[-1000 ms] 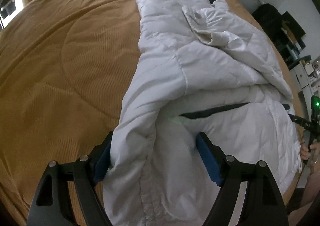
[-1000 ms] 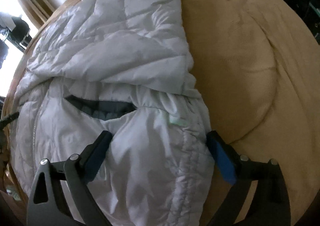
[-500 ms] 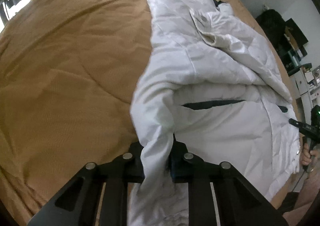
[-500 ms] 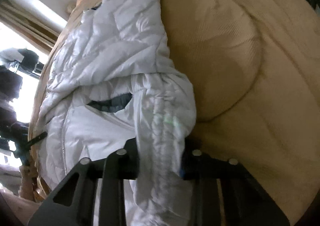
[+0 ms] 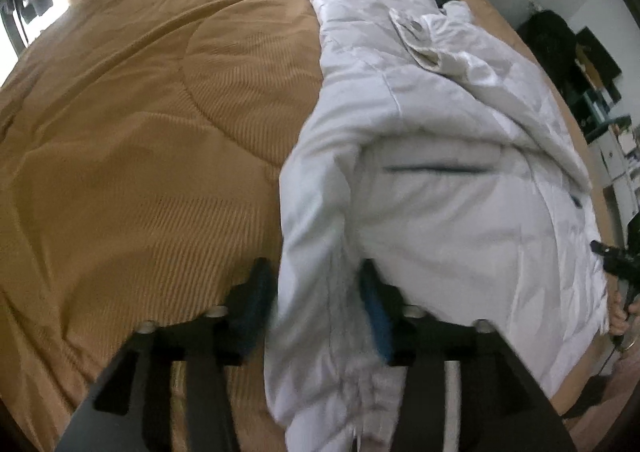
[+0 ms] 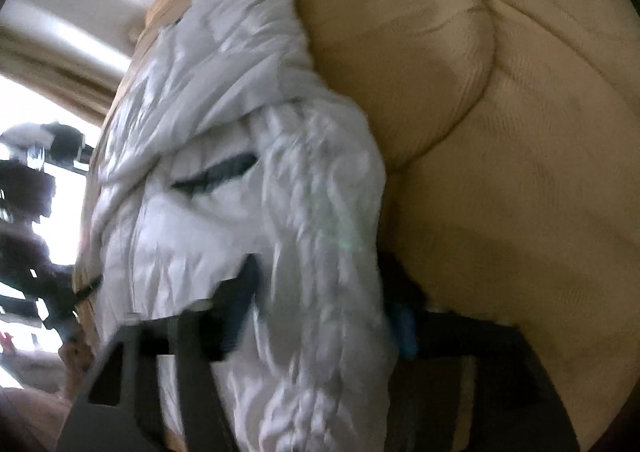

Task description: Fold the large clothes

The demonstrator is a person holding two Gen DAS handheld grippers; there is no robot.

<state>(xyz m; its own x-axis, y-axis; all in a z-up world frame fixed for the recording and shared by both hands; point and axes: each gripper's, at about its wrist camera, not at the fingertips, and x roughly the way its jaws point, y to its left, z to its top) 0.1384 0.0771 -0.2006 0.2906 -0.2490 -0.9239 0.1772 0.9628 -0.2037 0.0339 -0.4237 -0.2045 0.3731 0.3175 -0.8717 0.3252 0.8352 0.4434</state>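
Bare brown bedspread [image 5: 140,155] spreads wide to the left gripper's [image 5: 316,292] left and the right gripper's [image 6: 320,288] right, while the white padded jacket [image 5: 440,179] lies ahead, its bunched side edges between each tool's jaws, which have just been opening and stand parted.

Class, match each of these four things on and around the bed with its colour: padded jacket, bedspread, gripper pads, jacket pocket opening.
Things:
1. padded jacket
2. bedspread
3. gripper pads
4. pocket opening

Colours:
a. blue
b. dark grey
c. white
d. tan

Pairs: 1-c, 2-d, 3-a, 4-b
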